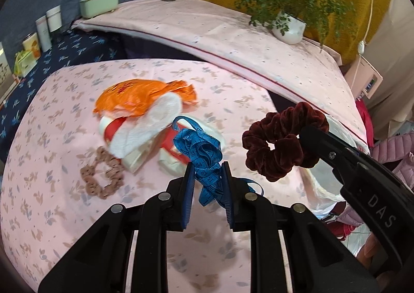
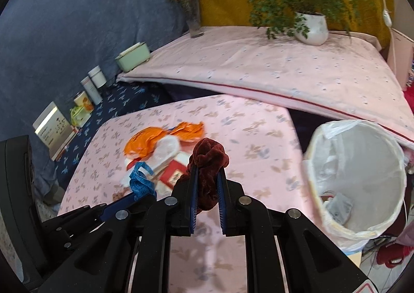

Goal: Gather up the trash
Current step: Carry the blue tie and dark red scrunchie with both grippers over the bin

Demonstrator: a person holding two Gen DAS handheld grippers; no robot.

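Observation:
My left gripper (image 1: 207, 168) is shut on a crumpled blue measuring tape (image 1: 200, 148) and holds it above the pink floral table (image 1: 64, 163); the tape also shows in the right wrist view (image 2: 141, 183). My right gripper (image 2: 207, 174) is shut on a dark red velvet scrunchie (image 2: 208, 163), seen hanging in the left wrist view (image 1: 280, 143). On the table lie an orange wrapper (image 1: 137, 96), a white pad (image 1: 147, 127), a red-and-white box (image 1: 168, 148) and a tan scrunchie (image 1: 101, 176). A white lined trash bin (image 2: 359, 179) stands right of the table.
A raised pink-covered surface (image 2: 258, 70) behind holds a potted plant (image 2: 310, 28), a flower vase (image 2: 194, 19) and a green box (image 2: 133, 56). Jars and boxes (image 2: 88, 94) line the blue shelf at left. Red and pink items lie on the floor at right.

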